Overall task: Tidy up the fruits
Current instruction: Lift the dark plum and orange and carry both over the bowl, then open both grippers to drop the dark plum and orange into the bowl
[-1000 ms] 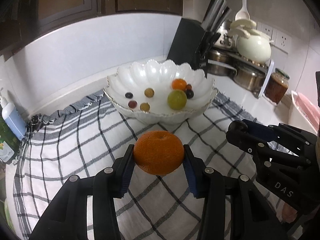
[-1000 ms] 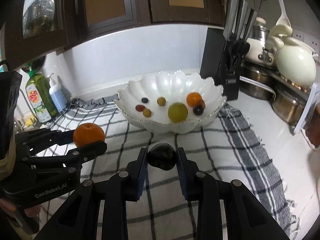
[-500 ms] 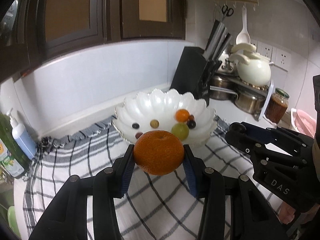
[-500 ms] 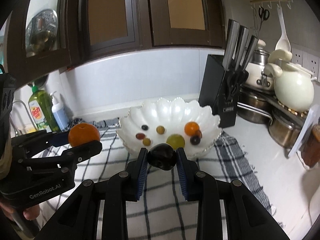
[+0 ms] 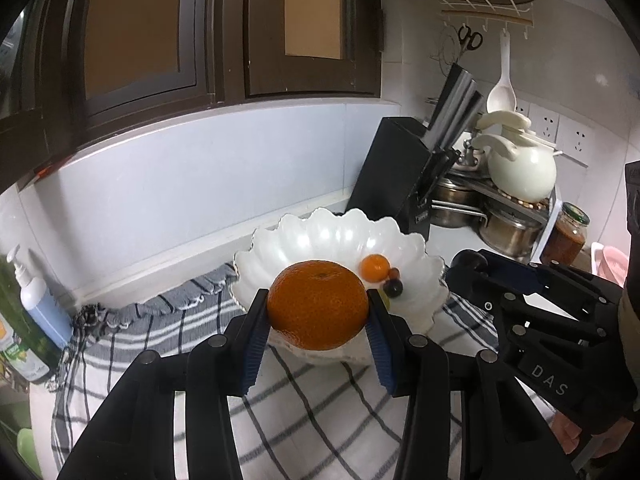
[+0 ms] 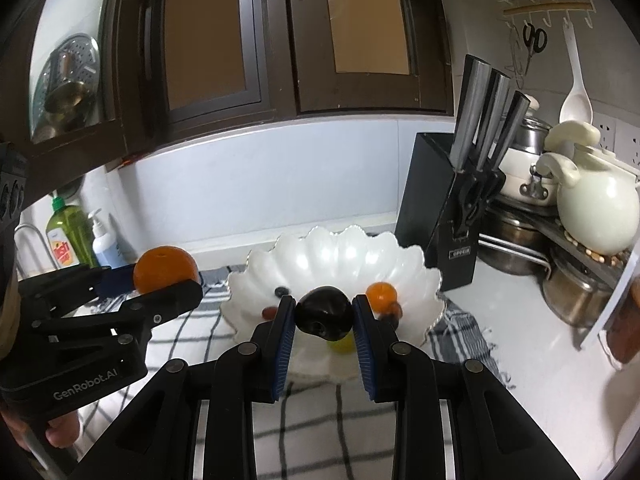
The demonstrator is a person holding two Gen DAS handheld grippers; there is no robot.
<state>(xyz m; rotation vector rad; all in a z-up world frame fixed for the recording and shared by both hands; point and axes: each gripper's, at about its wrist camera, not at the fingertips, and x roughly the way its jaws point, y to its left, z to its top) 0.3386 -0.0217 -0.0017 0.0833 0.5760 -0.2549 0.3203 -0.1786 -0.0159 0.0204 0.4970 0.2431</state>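
My left gripper (image 5: 318, 316) is shut on a large orange (image 5: 318, 305) and holds it up in front of the white scalloped bowl (image 5: 340, 236). My right gripper (image 6: 324, 316) is shut on a dark plum (image 6: 325, 313), also raised before the bowl (image 6: 344, 254). The bowl holds a small orange (image 5: 375, 267), a green fruit (image 6: 344, 345) and several small dark and red fruits. The left gripper with its orange (image 6: 165, 269) shows at the left of the right wrist view. The right gripper (image 5: 472, 264) shows at the right of the left wrist view.
A checked cloth (image 5: 320, 420) lies under the bowl. A black knife block (image 6: 448, 216) stands behind it to the right. Pots and a cream kettle (image 6: 596, 208) sit on a rack at the far right. Soap bottles (image 6: 72, 236) stand at the left. Dark cabinets hang above.
Both grippers have risen with their fruits, so the bowl sits lower and smaller in both views and more of the cabinets shows. Both stay shut on their fruits.
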